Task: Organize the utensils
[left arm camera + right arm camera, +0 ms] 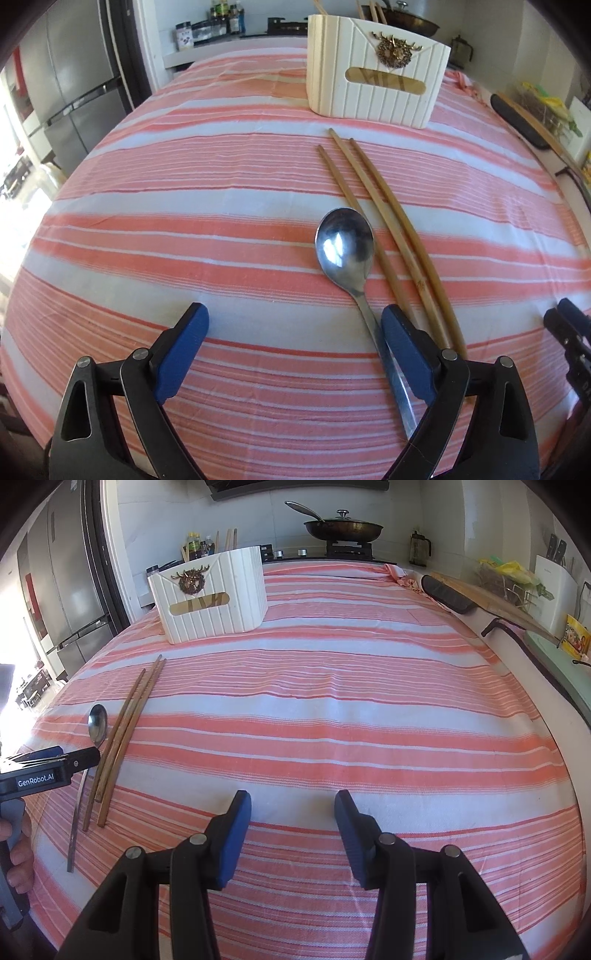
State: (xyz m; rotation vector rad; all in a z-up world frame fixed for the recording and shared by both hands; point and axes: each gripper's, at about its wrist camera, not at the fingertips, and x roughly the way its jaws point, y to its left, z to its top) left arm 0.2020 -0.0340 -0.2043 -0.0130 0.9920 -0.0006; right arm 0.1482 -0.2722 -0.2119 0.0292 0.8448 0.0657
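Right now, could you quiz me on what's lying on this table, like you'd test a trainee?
1. True or false: the left gripper has its jaws shut on the spoon.
2. How many chopsticks lie loose on the striped cloth?
3. Which is farther from the grippers: A) the spoon, B) the white holder?

Key
1. False: the jaws stand wide open, with the spoon's handle beside the right-hand finger.
2. Three.
3. B; it already holds some chopsticks.
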